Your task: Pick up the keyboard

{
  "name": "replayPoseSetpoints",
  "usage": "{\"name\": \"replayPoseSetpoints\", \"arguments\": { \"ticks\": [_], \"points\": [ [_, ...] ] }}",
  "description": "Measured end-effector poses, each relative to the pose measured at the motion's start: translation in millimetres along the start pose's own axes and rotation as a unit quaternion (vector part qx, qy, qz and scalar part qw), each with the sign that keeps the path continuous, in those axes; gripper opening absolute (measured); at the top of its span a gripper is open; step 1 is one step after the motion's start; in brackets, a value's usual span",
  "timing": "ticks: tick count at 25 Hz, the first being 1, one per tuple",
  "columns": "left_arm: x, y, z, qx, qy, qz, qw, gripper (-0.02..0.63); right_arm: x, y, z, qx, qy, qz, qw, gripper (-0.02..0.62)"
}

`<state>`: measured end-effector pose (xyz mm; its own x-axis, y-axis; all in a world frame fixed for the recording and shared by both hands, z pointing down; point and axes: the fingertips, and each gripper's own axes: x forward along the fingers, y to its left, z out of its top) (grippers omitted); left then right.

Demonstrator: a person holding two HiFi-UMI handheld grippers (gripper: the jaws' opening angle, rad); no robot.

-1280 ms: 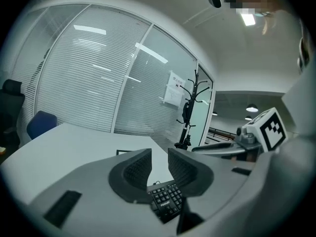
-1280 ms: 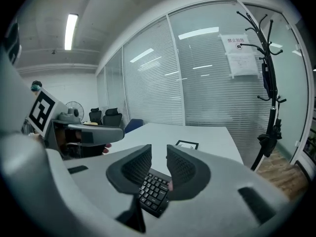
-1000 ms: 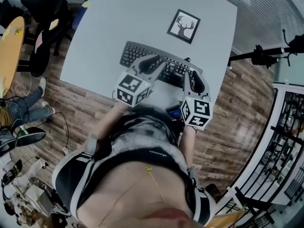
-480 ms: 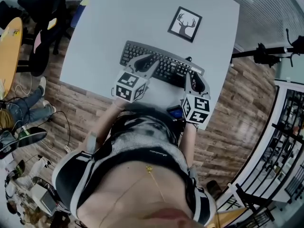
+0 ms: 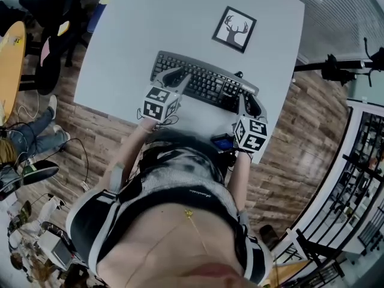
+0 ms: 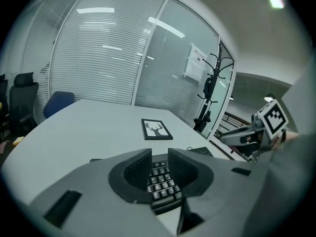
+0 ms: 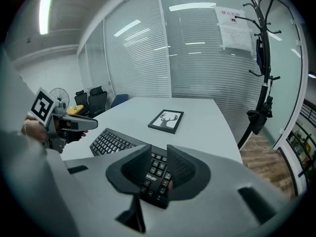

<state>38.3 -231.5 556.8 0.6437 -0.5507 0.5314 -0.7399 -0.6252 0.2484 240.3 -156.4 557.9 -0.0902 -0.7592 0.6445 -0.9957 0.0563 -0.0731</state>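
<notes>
Dark plastic keyboard [image 5: 204, 84]: stiff, light, long, likely tips if held one-sided; grab both short ends. Left gripper [image 6: 159, 152], right gripper [image 7: 159, 149] clenched, empty.

Long dark-grey plastic keyboard [image 5: 204, 84] is showing black keys with white legends, against a plain pale grey-white tabletop [image 5: 150, 23]. Square black-framed picture [image 5: 234, 29] is showing a black deer-head silhouette on white. Grey left gripper [image 5: 177, 75] and grey right gripper [image 5: 247, 104] are carrying black-and-white square-marker cubes and dark textured pads; the floor [image 5: 288, 137] is showing brown wood planks.
</notes>
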Motion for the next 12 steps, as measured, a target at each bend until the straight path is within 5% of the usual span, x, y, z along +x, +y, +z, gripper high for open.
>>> {"name": "replayPoseSetpoints", "arguments": {
  "ticks": [12],
  "points": [
    [10.2,59.8,-35.4,-0.028,0.054,0.04,0.9973,0.092,25.3,-39.9,-44.2,0.031,0.051,-0.032,0.998,0.101]
  ]
}}
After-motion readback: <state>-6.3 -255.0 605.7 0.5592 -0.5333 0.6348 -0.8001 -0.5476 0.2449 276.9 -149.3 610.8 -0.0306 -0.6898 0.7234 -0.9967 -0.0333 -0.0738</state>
